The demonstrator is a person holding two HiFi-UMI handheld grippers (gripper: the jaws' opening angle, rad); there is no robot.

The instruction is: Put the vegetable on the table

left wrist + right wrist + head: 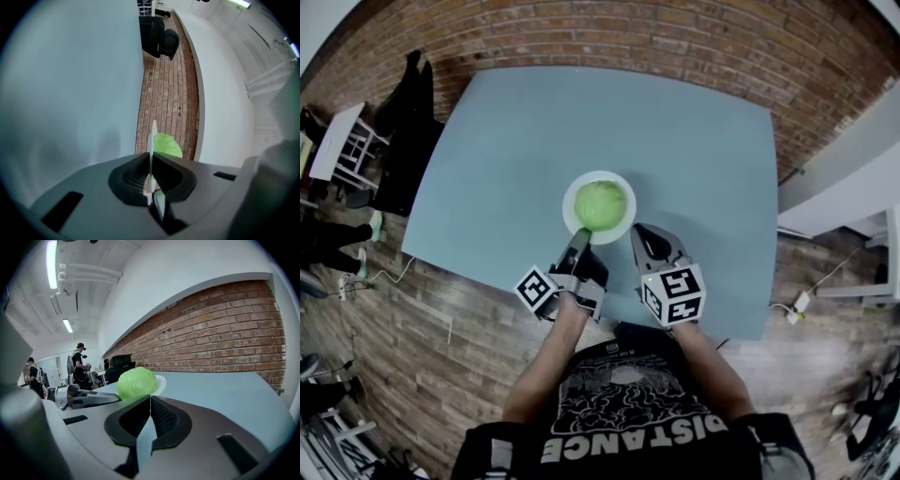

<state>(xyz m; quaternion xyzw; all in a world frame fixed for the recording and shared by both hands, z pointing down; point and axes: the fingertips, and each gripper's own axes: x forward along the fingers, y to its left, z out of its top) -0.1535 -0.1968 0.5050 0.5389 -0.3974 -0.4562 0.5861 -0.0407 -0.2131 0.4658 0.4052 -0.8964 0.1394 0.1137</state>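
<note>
A round green cabbage (600, 204) lies on a white plate (573, 190) in the middle of the blue-grey table (694, 141). My left gripper (580, 234) is at the plate's near-left rim and shut on it. In the left gripper view the plate (153, 133) shows edge-on, running in between the closed jaws of that gripper (151, 174), with the cabbage (167, 146) behind. My right gripper (640, 232) hovers just right of the plate's near side. The right gripper view shows this gripper (150, 401) shut and empty, with the cabbage (136, 383) just ahead to the left.
The table's near edge runs just behind both grippers. A black chair draped with dark clothes (405, 136) and a white rack (342, 141) stand left of the table. A brick wall (675, 37) backs it. Two people (77, 364) stand far off in the room.
</note>
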